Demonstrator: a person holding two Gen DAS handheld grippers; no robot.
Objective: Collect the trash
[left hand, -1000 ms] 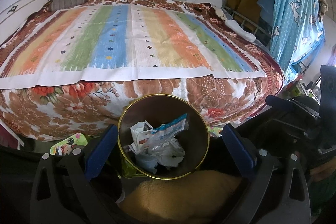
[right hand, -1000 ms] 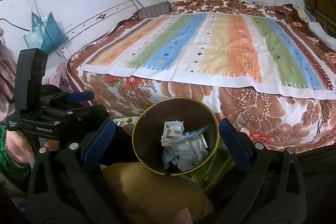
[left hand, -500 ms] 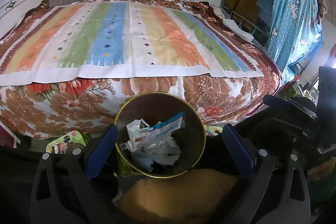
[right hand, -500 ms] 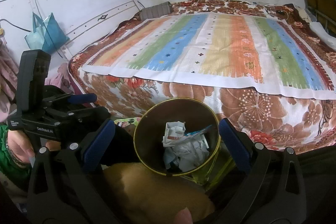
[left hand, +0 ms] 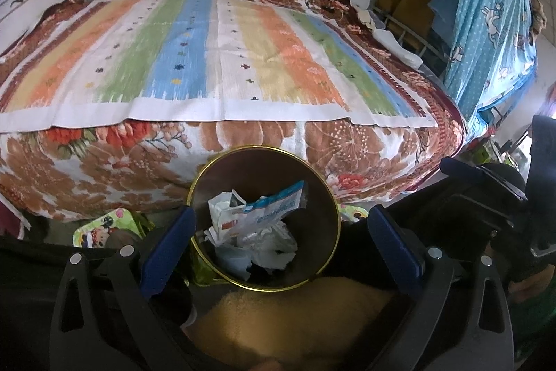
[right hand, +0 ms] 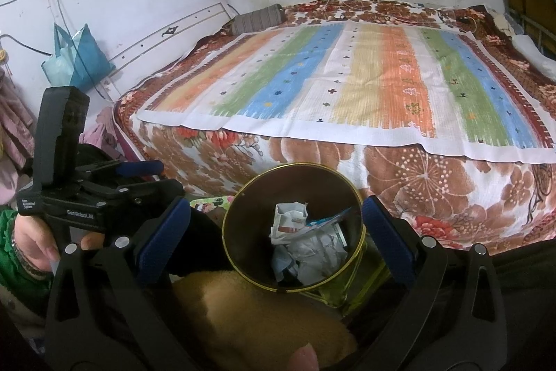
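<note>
A round dark bin with a gold rim (left hand: 312,169) stands on the floor in front of the bed; it also shows in the right wrist view (right hand: 239,197). Crumpled white paper and a blue-and-white wrapper (left hand: 274,204) lie inside it, also seen in the right wrist view (right hand: 305,239). My left gripper (left hand: 278,232) is open and empty, its blue pads on either side of the bin. My right gripper (right hand: 276,228) is open and empty, also straddling the bin. The left gripper body (right hand: 87,197) shows at the left of the right wrist view.
A bed with a striped sheet (left hand: 215,58) over a floral blanket (right hand: 434,190) fills the space behind the bin. A tan fuzzy thing (left hand: 288,319) lies at the bottom. A blue patterned cloth (left hand: 486,23) hangs at right. A blue bag (right hand: 76,58) hangs on the left wall.
Both views have shifted slightly; the bed sits a little lower and closer in frame. The bin and its trash stay between the open jaws.
</note>
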